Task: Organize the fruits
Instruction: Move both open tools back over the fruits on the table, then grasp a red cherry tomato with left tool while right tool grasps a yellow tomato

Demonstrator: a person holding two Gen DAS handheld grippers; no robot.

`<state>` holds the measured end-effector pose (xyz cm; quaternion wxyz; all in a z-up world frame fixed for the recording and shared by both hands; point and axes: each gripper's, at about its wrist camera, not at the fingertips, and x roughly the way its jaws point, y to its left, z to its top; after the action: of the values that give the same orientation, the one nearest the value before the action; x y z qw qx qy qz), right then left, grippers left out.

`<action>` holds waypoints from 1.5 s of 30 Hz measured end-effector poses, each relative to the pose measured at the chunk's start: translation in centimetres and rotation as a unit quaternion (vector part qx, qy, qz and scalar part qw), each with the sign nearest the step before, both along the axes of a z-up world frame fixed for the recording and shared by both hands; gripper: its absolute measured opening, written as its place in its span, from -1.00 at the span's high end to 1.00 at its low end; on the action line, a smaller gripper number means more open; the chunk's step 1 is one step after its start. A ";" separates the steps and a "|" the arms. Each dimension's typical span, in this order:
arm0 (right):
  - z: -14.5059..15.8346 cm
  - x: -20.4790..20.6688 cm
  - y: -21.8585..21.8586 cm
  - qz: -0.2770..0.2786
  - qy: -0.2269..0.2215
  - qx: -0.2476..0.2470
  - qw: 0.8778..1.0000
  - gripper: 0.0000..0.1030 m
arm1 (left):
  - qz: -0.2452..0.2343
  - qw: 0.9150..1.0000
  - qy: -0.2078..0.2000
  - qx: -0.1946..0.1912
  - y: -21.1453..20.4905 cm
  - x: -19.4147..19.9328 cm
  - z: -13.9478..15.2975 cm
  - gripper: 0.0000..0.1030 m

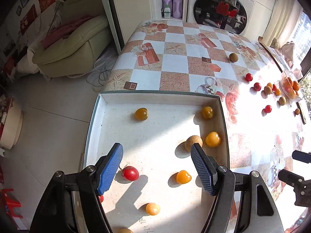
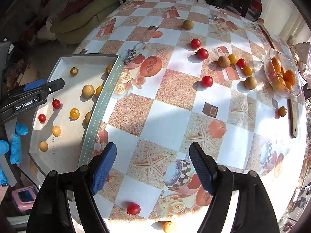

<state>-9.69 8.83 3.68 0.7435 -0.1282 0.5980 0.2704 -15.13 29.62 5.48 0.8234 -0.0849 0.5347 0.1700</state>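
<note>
A white shallow box [image 1: 155, 97] holds several small fruits: a red tomato [image 1: 130, 172], yellow tomatoes [image 1: 183, 176] and a tan longan [image 1: 193, 142]. My left gripper [image 1: 156, 155] hovers open and empty over the box. The box also shows in the right wrist view [image 2: 101, 104]. My right gripper [image 2: 152, 155] is open and empty above the table. A red tomato [image 2: 133, 209] and a yellow fruit [image 2: 169, 226] lie just below it. More tomatoes [image 2: 207, 81] and longans [image 2: 223, 61] lie scattered further out.
A glass bowl [image 2: 272, 54] of oranges sits at the table's right side beside a wooden stick [image 2: 292, 116]. A lone longan [image 2: 188, 24] lies far back. A washing machine [image 1: 219, 9] stands behind the table, a green sofa [image 1: 77, 44] to the left.
</note>
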 end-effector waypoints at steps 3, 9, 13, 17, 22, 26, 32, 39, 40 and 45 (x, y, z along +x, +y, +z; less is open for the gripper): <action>-0.6 0.3 -4.3 -0.052 0.016 -0.018 0.998 -0.56 | -0.036 0.999 0.003 -0.008 -3.4 -0.7 0.5 -0.43; -1.3 -2.7 -9.4 -0.065 0.046 -0.034 0.996 -0.56 | -0.121 0.992 0.011 -0.032 -11.3 -2.5 1.3 -0.43; -1.6 -5.3 -10.5 -0.042 0.058 -0.032 0.997 -0.56 | -0.179 0.982 0.031 -0.048 -15.5 -3.1 0.2 -0.43; -1.9 -7.4 -10.7 -0.011 0.059 -0.029 0.998 -0.45 | -0.214 0.974 0.051 -0.060 -18.1 -3.5 -1.3 -0.43; -2.8 -8.8 -11.0 0.011 0.067 -0.022 0.997 -0.15 | -0.224 0.969 0.072 -0.072 -19.2 -3.5 -3.5 -0.43; -3.6 -9.0 -10.8 0.017 0.069 -0.010 0.997 -0.12 | -0.226 0.968 0.082 -0.073 -19.4 -3.3 -4.6 -0.43; -4.1 -8.6 -10.1 0.032 0.056 -0.005 0.998 0.07 | -0.223 0.968 0.095 -0.060 -19.8 -3.2 -5.6 -0.39; -4.1 -8.5 -9.0 0.057 0.048 -0.002 0.997 0.47 | -0.225 0.968 0.105 -0.047 -20.4 -3.3 -6.1 0.09; -4.1 -8.5 -8.9 0.057 0.050 -0.003 0.997 0.50 | -0.224 0.968 0.104 -0.048 -20.5 -3.3 -6.0 0.20; -4.1 -7.9 -9.1 0.026 0.076 0.014 0.997 0.51 | -0.192 0.971 0.105 -0.091 -19.9 -3.0 -5.8 0.41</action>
<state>-17.58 -0.29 -0.45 0.6904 -0.1121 0.6453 0.3071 -18.14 9.73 -0.37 0.7687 -0.0371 0.6377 -0.0333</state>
